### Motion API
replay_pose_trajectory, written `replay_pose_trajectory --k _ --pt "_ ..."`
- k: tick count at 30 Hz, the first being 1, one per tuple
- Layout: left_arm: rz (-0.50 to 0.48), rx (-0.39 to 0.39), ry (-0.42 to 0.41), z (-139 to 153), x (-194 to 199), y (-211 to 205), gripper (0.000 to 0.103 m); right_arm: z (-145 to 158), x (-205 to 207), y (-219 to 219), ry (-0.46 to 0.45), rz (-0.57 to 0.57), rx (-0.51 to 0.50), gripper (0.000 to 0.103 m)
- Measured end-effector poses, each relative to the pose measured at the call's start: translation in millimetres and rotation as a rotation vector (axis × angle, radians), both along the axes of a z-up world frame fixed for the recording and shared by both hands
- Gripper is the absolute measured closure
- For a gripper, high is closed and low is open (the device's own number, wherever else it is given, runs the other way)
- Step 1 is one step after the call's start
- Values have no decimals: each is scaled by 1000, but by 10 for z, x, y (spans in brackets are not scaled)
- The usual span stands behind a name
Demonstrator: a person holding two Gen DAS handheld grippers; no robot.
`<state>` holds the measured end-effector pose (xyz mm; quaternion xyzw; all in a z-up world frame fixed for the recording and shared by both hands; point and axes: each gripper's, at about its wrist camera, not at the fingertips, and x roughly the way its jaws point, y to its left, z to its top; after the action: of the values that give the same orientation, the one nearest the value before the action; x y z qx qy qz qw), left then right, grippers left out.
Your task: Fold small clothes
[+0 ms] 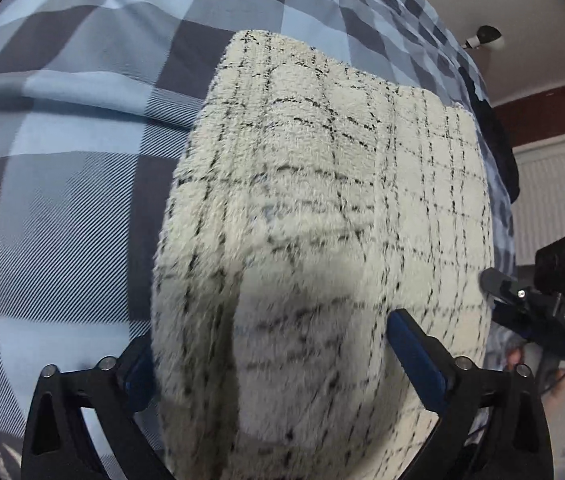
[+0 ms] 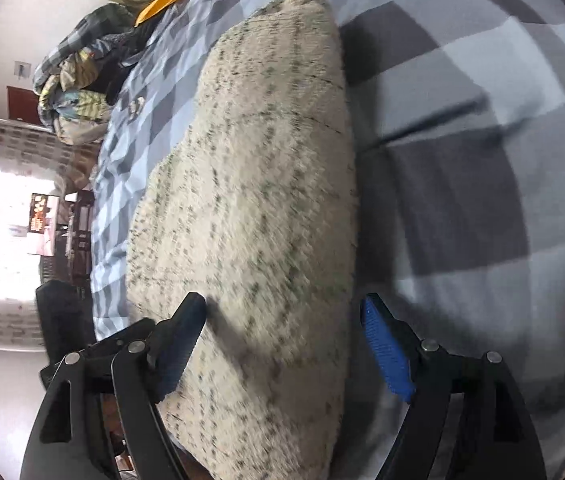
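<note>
Two tools work over a cream fleece garment (image 1: 322, 220) with thin dark checks, folded and lying on the blue-and-grey checked bedspread (image 1: 62, 160). The left tool (image 1: 266, 364) stands with fingers apart, straddling the garment's near edge without pinching it. The right tool (image 2: 282, 344) is likewise spread wide over the fleece, pressing nothing.

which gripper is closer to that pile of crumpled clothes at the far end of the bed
Left, as far as I can tell. In the right wrist view, the left gripper lies on the clothes pile side of the cream garment; the right gripper straddles its other edge.
</note>
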<state>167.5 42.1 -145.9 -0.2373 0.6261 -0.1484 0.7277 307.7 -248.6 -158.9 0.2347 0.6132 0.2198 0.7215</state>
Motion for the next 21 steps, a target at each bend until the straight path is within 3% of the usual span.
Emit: replay_pose_trajectory --k 4,6,8,9,12,14,16,18,21 --pt "2 6 8 -21 46 -38 0 -58 69 70 1 22 -25 23" --pt "-5 21 -3 -5 53 -75 5 -97 92 96 0 24 -32 20" --pt "-13 -1 -8 15 81 -127 22 -135 117 86 2 25 -35 19" --pt "-20 -49 -4 22 84 -123 39 -155 121 88 4 26 -33 19" --pt "-25 -77 -3 63 106 -176 55 -157 121 87 -3 21 -29 20" --pt "-30 -73 -30 124 94 -203 60 -122 96 73 -13 20 -33 26" --pt "-32 -68 -58 199 81 -250 65 -64 74 67 -25 21 -56 47" --pt "-35 -57 -99 301 74 -317 67 32 49 74 -44 27 -60 59" --pt "-24 -49 -136 368 109 -418 68 233 -12 98 -117 51 -103 66"
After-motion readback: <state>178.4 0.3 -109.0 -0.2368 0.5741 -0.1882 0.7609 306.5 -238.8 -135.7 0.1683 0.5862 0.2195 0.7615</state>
